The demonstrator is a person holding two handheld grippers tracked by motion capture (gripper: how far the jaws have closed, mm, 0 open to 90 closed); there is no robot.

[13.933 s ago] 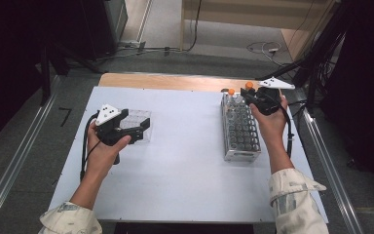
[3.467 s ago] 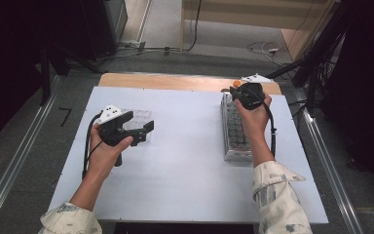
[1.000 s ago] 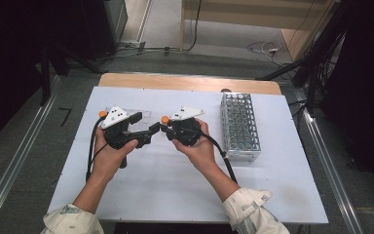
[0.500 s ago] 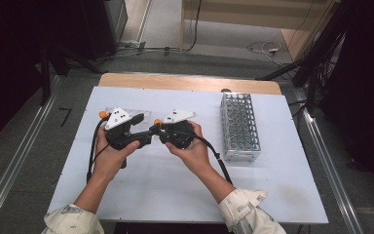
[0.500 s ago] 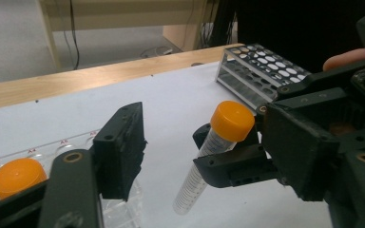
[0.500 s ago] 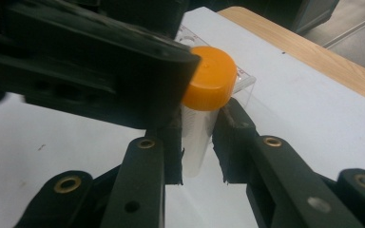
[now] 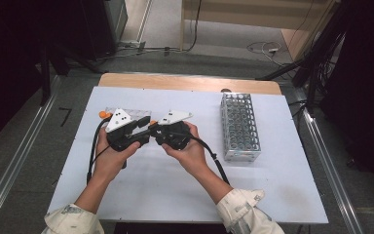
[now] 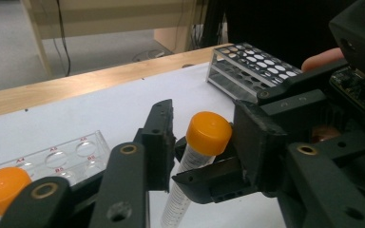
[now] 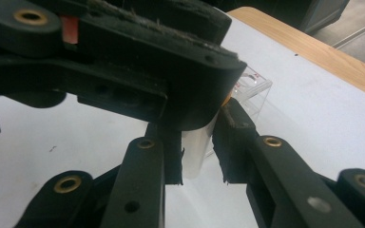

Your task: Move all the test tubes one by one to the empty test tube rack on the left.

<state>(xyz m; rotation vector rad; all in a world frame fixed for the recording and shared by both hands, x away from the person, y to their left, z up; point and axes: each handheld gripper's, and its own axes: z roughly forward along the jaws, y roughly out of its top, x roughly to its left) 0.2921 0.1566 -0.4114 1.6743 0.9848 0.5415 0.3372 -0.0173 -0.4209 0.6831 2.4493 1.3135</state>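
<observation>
A clear tube with an orange cap [image 8: 209,133] stands tilted between both grippers at the table's middle left [image 7: 151,126]. My right gripper [image 9: 197,161] is shut on the tube's clear body [image 9: 197,147], and one of its fingers [image 8: 209,183] crosses below the cap. My left gripper [image 8: 204,130] has just been closing around the cap. Its right pad touches the cap and a narrow gap remains at the other pad. From above, the left gripper [image 7: 146,129] and right gripper [image 7: 155,130] point at each other, jaw tips overlapping.
A clear well plate [image 8: 66,154] lies behind the left gripper, with a second orange-capped tube [image 8: 2,187] at it. A metal tube rack [image 7: 240,126] stands at the right. The table's wooden far edge [image 7: 190,83] borders the white top [image 7: 175,195].
The right hand has come from the rack to the middle left with the tube and met the left gripper. Over the last second it edged slightly closer. The left hand has stayed put.
</observation>
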